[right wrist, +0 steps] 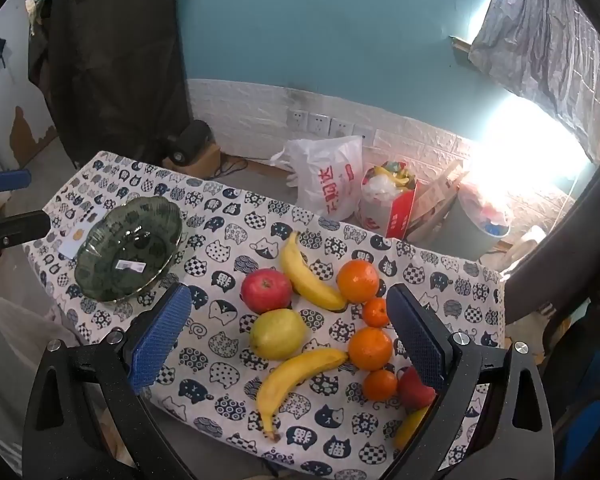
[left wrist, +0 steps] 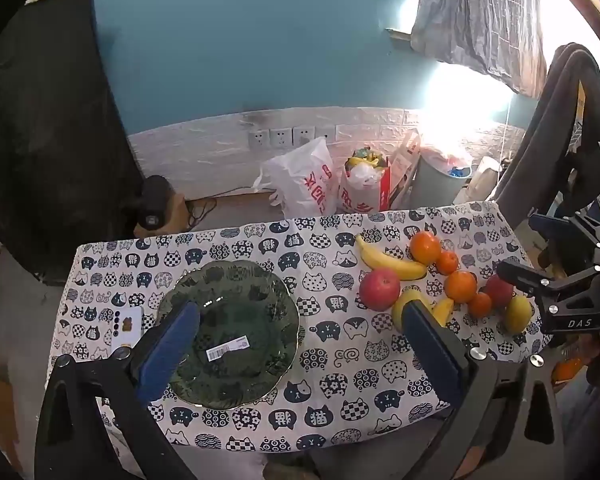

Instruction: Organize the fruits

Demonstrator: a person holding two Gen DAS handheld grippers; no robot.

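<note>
With both the left gripper [left wrist: 300, 328] and the right gripper [right wrist: 290, 326] spread wide and holding nothing, and the fruit lying right of the green bowl [right wrist: 100, 280], probably pinch the pear [right wrist: 277, 339] gently first.

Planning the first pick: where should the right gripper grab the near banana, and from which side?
Judging from the right wrist view, grip the near banana at mid-body, coming from above, fingers closing across its narrow width. It lies flat on the tablecloth, its curve open and its stem end toward the table's front edge. Its far tip nearly touches an orange, so stay off that end. The right gripper is open.
</note>
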